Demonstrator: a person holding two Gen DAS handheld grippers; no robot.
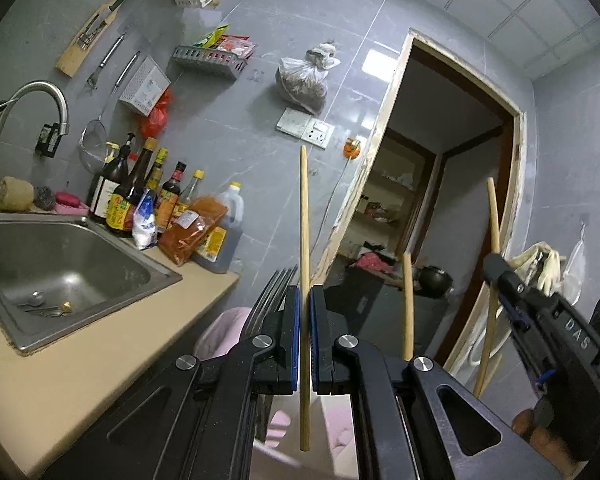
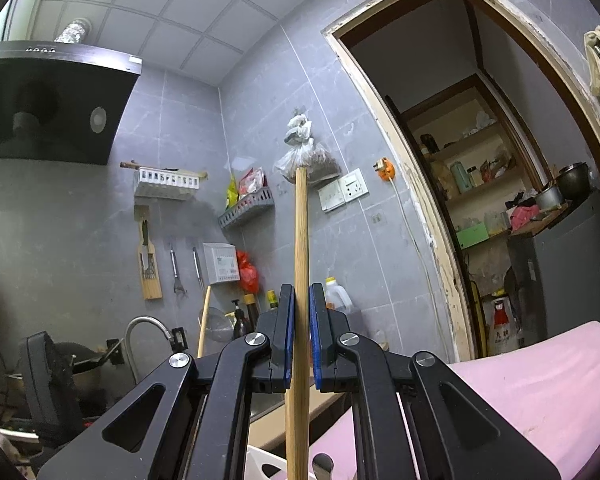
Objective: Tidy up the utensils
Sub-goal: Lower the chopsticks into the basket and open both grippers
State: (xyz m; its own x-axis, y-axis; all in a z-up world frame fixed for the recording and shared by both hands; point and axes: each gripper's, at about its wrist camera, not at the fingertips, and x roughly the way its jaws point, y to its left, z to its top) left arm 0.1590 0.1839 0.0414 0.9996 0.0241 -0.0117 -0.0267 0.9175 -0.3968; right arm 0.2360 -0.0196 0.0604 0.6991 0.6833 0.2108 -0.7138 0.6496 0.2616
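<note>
I am holding both hand-held grippers up in front of the grey tiled wall (image 1: 236, 136). The left hand-held gripper (image 1: 304, 292) is pinching a thin pale wooden chopstick (image 1: 304, 216) between its blue pads, jaws almost fully together; the stick is standing upright, top end rising over the wall, bottom end hanging below the jaws. Steel fork tines (image 1: 278, 280) are sticking up just left of that gripper's left finger; what is holding them I cannot tell. Left of the wall, a steel sink (image 1: 60, 264) is sitting in the beige surface (image 1: 100, 360), with dark sauce bottles (image 1: 140, 196) behind it against the wall. The right hand-held gripper (image 2: 301, 300) is clamping a thicker light wooden stick (image 2: 300, 280), jaws nearly closed on it, stick upright with a slight tilt, its top overlapping a plastic bag (image 2: 304, 152) hanging on the wall. Right of the wall is an open doorway (image 2: 480, 180). In the left view the right hand-held gripper (image 1: 496, 268) is showing beside the doorway with its stick (image 1: 494, 216). Another wooden stick (image 1: 408, 304) is standing between the two grippers.
</note>
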